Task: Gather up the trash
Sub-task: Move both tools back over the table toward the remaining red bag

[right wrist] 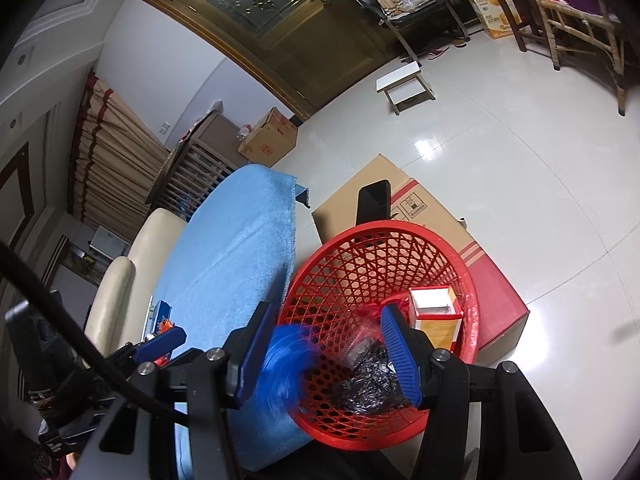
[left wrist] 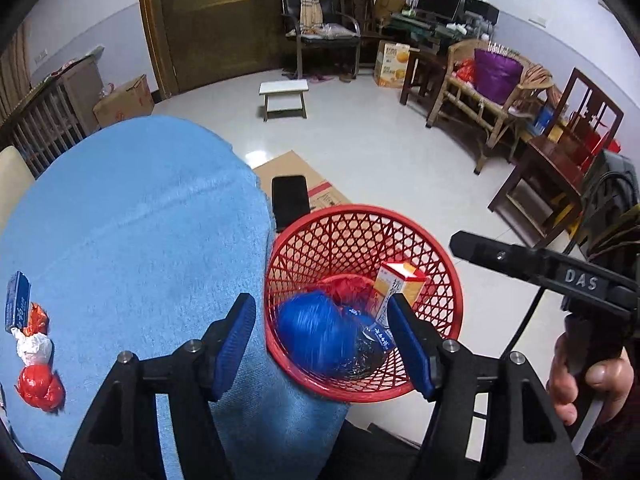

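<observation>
A red mesh basket (left wrist: 432, 248) (right wrist: 472, 280) stands beside the blue-clothed table (left wrist: 132, 220) (right wrist: 236, 248). In it lie a crumpled blue bag (left wrist: 316, 332), blurred as it falls in the right wrist view (right wrist: 286, 360), a black wrapper (right wrist: 372, 380), red plastic (left wrist: 352, 286) and an orange-white box (left wrist: 400, 280) (right wrist: 436, 316). My left gripper (left wrist: 324, 344) is open over the basket's near rim. My right gripper (right wrist: 324, 352) is open above the basket, empty. On the table's left lie a red wad (left wrist: 38, 388), a white-orange wrapper (left wrist: 34, 336) and a small blue box (left wrist: 18, 300).
A flat cardboard box (right wrist: 420, 208) with a black phone-like slab (left wrist: 290, 200) lies on the floor behind the basket. A cream chair (right wrist: 132, 276) stands left of the table. A small white stool (left wrist: 284, 94), chairs and boxes stand farther off on the tiled floor.
</observation>
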Motion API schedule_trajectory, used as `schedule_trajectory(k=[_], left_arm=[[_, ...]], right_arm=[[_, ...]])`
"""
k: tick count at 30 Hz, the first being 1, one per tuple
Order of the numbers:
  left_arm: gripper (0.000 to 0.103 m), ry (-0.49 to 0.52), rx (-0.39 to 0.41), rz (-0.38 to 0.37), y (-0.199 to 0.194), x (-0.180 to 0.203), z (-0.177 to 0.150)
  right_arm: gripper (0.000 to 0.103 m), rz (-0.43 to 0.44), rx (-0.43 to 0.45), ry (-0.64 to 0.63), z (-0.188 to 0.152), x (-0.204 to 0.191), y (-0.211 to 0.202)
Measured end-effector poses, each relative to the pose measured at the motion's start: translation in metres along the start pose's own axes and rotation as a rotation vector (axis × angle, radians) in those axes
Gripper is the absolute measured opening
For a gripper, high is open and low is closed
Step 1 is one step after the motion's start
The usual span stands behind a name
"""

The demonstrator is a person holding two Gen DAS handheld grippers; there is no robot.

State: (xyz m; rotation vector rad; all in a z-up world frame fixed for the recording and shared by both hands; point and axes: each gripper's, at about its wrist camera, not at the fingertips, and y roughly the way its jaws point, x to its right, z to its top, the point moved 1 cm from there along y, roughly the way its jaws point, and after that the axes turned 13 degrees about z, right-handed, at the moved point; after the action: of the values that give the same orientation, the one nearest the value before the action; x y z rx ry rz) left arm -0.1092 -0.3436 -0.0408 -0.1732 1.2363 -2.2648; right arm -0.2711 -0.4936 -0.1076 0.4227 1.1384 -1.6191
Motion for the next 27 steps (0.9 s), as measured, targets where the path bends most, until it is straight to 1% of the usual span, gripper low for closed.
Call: schedule_trajectory(k=[4,9,15,21,27], left_arm=[[0.069,-0.009,0.021,0.025,-0.007,-0.008,-0.002],[0.069,-0.031,0.047,0.093,-0.017,-0.026,-0.008],[0.069,-0.079,0.063,0.174,-0.027,-0.059,-0.018],[0.069,-0.149,0.065,0.238,-0.035,-0.094,-0.032],[0.069,-0.228,0.038,0.288,-0.039,-0.133,-0.056]], right_arm=[[0.060,-0.008,-0.003,-0.021,0.000,-0.007,0.001],[0.060,-0.012,-0.011,-0.040,0.000,-0.017,0.004],[0.060,-0.004,-0.046,-0.077,-0.005,-0.035,0.017],[0.060,0.011,-0.090,-0.129,-0.014,-0.061,0.034],[0.060,0.033,-0.145,-0.193,-0.022,-0.092,0.056]])
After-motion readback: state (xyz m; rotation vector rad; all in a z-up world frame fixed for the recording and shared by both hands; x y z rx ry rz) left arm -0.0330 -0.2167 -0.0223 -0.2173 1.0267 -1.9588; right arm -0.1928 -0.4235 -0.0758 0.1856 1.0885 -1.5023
